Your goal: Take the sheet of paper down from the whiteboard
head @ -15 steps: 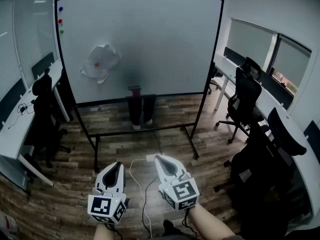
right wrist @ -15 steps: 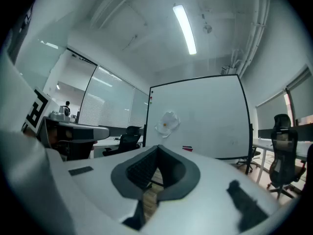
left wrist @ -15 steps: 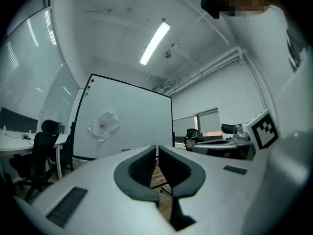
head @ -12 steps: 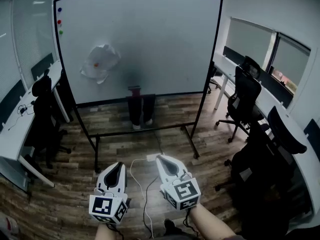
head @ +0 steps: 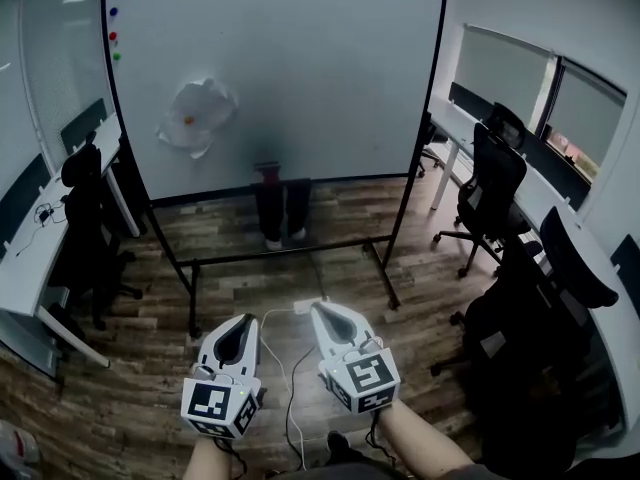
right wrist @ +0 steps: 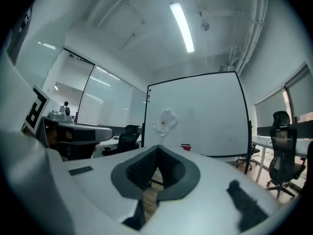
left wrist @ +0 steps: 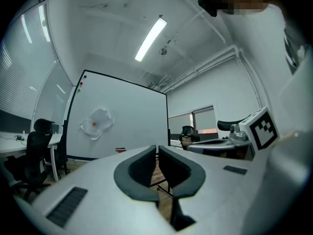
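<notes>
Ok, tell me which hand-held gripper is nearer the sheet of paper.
Left. The left hand-held gripper is below the sheet of paper, slightly right; the right hand-held gripper is farther right. Both far off.

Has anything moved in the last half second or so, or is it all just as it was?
Hardly anything. The left tool sits a touch higher in the head view, and the view itself has shifted slightly. Nothing was grabbed or released: the left tool and the right tool stay shut and empty, well short of the whiteboard, and the sheet of paper still hangs there.
</notes>
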Demonstrator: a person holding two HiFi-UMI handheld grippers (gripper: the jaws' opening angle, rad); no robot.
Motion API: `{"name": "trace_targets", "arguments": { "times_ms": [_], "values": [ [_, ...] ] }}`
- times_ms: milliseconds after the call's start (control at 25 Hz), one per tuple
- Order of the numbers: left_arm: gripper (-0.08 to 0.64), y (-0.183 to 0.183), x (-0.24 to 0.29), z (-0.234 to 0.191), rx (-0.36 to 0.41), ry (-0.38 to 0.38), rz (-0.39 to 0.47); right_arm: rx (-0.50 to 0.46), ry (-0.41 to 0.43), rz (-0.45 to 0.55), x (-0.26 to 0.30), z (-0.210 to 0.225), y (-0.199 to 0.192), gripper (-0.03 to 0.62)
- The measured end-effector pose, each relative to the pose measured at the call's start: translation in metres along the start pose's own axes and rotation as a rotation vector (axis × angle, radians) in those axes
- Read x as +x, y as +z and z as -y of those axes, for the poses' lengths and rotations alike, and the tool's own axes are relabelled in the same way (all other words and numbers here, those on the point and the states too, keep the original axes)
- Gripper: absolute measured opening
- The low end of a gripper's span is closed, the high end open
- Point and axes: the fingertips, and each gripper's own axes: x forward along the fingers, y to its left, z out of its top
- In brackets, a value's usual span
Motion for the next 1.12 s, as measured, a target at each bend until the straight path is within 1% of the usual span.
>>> {"name": "trace_targets", "arguments": {
  "times_ms": [160,400,560,720,880,1000,1120],
  "values": [
    [0.028,-0.002,0.007,-0.001,-0.029,0.009,0.003,-0.062,0.037,0.016,0.006,0.0,0.001,0.023],
    [0.028,-0.006,0.029,0.007,-0.037,0.062,-0.017,-0.041,0.05,0.01,0.007,0.031,-0.012,0.023],
    [0.028,-0.012,0.046,0.016,-0.07,0.115,-0.021,-0.014,0.108,-0.004,0.007,0.053,-0.023,0.023],
    [0.028,-0.016,0.057,0.03,-0.046,0.15,-0.031,-0.02,0.141,-0.016,0.007,0.073,-0.033,0.023],
    [0.028,-0.012,0.067,0.034,-0.027,0.171,-0.032,0.013,0.141,-0.01,0.015,0.092,-0.034,0.023],
    [0.028,-0.014,0.07,0.028,-0.018,0.187,-0.033,0.024,0.15,-0.008,0.024,0.094,-0.035,0.023],
    [0.028,-0.017,0.074,0.016,-0.027,0.199,-0.03,0.034,0.157,-0.008,0.036,0.094,-0.036,0.023]
  ]
}}
